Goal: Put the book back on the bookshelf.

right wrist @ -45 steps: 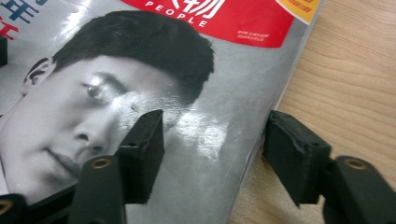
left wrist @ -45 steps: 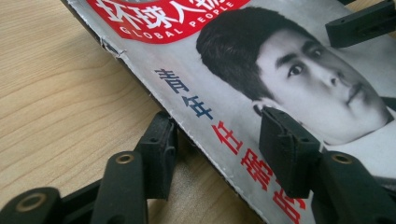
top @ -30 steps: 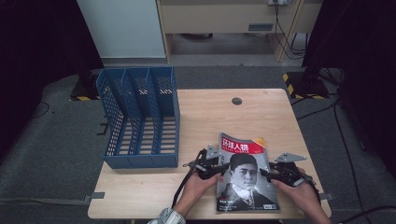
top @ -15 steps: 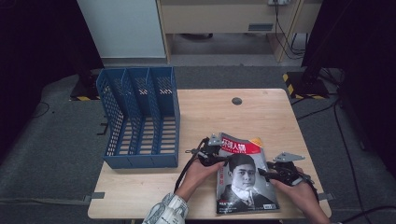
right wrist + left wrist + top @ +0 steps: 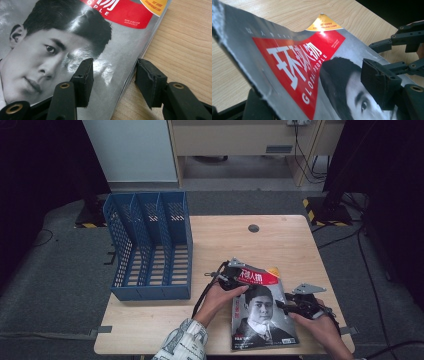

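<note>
A magazine [image 5: 260, 312] with a man's portrait and a red title band lies on the wooden table [image 5: 225, 240] near the front edge. My left gripper [image 5: 234, 273] is at its far left corner. In the left gripper view [image 5: 314, 87] that corner is lifted and rests on the lower jaw, with the other pad [image 5: 378, 85] standing off above the cover. These jaws have just been opening. My right gripper [image 5: 289, 306] straddles the magazine's right edge and is open [image 5: 112, 72]. One of its pads [image 5: 83, 80] is over the cover, the other beside it over the wood.
A blue three-slot file rack [image 5: 150, 245] stands at the table's left, its open side facing up. A dark round grommet [image 5: 253, 228] sits near the far edge. The right gripper's linkage [image 5: 404, 41] shows across the cover in the left gripper view.
The left hand slid along the magazine's left edge away from the person to the far corner, which now curls up. Its jaws stand wider. The right gripper stayed put.
</note>
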Tool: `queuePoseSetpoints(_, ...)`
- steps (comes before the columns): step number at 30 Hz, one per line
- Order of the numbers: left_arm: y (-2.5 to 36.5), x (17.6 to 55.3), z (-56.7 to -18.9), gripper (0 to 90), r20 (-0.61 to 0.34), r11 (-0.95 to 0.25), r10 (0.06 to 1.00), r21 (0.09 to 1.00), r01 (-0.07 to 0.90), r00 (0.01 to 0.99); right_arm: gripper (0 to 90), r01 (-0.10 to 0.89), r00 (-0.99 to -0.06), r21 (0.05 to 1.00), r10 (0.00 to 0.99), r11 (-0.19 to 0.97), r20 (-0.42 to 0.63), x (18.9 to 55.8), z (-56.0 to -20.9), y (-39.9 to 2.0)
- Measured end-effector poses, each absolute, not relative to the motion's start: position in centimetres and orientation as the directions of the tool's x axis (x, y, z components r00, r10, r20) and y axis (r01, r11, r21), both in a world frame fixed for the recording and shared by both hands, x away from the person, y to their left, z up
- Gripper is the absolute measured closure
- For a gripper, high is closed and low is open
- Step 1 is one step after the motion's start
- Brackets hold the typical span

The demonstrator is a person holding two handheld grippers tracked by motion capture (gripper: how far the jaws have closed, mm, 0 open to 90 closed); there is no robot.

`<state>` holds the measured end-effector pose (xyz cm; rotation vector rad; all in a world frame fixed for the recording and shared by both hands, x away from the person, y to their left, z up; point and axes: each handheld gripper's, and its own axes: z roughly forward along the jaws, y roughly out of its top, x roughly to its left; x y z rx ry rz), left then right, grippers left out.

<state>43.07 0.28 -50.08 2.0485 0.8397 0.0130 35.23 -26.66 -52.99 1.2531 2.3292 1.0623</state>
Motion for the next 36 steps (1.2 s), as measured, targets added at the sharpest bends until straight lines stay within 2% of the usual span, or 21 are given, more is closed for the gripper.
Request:
queuePoseSetpoints(10, 0.4, 43.6, -50.3, 41.3, -0.308, -0.354, 0.57, 0.745, 0.565, 0.762, 49.1, 0.576, -0.593, 0.733, 0.802, 0.362, 0.07, 35.2, -53.1, -26.6)
queuePoseSetpoints(25, -0.5, 44.1, -50.2, 47.0, -0.284, -0.408, 0.557, 0.725, 0.555, 0.781, 49.3, 0.547, -0.614, 0.744, 0.788, 0.385, 0.043, 35.2, -53.1, -26.4)
queuePoseSetpoints(36, -0.5, 44.1, -50.2, 56.7, -0.285, -0.402, 0.575, 0.718, 0.568, 0.767, 49.1, 0.546, -0.613, 0.744, 0.789, 0.384, 0.042, 35.2, -53.1, -26.4)
